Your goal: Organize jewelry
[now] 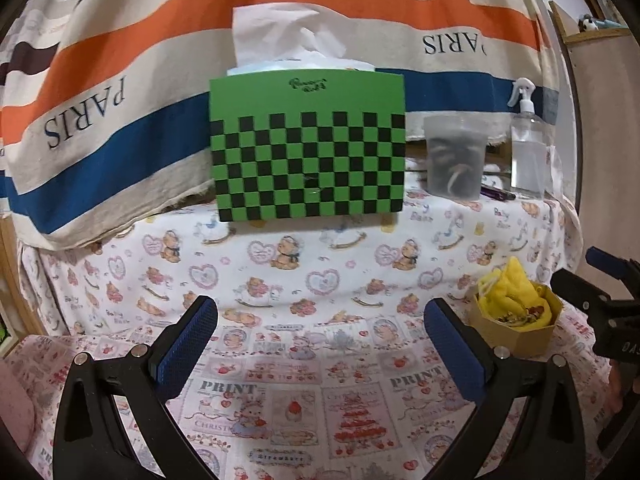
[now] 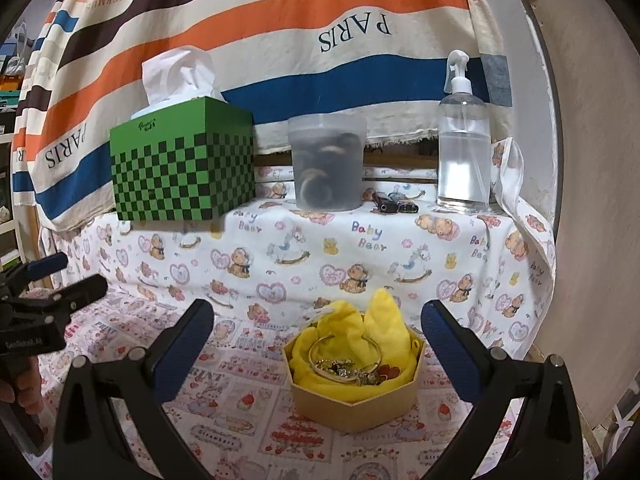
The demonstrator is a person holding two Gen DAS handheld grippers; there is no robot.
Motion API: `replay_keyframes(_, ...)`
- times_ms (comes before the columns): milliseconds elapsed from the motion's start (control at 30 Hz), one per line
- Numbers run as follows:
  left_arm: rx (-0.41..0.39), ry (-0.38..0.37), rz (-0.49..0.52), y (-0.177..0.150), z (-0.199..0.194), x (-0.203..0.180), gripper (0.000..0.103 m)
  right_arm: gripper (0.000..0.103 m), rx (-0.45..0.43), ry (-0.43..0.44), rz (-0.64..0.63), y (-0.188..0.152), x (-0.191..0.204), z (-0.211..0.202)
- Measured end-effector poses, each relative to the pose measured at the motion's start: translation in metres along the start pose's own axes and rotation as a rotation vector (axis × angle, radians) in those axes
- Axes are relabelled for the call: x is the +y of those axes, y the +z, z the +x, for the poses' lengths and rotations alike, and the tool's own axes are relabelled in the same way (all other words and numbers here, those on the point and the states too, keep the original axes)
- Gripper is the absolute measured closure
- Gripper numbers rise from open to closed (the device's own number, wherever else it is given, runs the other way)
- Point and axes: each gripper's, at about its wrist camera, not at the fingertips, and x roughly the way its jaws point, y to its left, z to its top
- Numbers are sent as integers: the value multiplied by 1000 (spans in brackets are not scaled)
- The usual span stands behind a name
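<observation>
A tan hexagonal box (image 2: 352, 404) lined with yellow cloth (image 2: 352, 336) sits on the printed tablecloth. It holds a gold bangle (image 2: 344, 356) and a heap of small jewelry (image 2: 364, 374). My right gripper (image 2: 320, 344) is open and empty, its fingers standing either side of the box, just short of it. My left gripper (image 1: 320, 340) is open and empty over bare cloth, with the box (image 1: 516, 332) to its right. The right gripper also shows at the right edge of the left wrist view (image 1: 600, 280).
A green checkered tissue box (image 1: 308, 148) stands at the back of the table. A frosted plastic tub (image 2: 328, 160), a clear spray bottle (image 2: 464, 140) and small dark items (image 2: 394, 204) stand to its right. A striped PARIS cloth (image 2: 280, 20) hangs behind. A wall (image 2: 592, 200) stands on the right.
</observation>
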Motion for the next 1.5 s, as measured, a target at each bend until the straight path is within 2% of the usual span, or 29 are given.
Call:
replay_keyframes(100, -25, 42, -23, -5, -3, 1, 0, 0, 12, 15, 3, -1, -1, 3)
replay_keyframes(300, 38, 40, -43, -7, 9, 5, 0, 0, 43, -20, 13, -2, -2, 9)
replay_keyframes(467, 56, 20, -43, -7, 13, 5, 0, 0, 48, -24, 2, -2, 0, 10)
replay_keyframes(867, 15, 23, -21, -6, 5, 0, 0, 0, 56, -32, 1, -1, -1, 11)
replay_keyframes(1500, 32, 42, -31, -6, 8, 2, 0, 0, 55, -30, 0, -2, 0, 11)
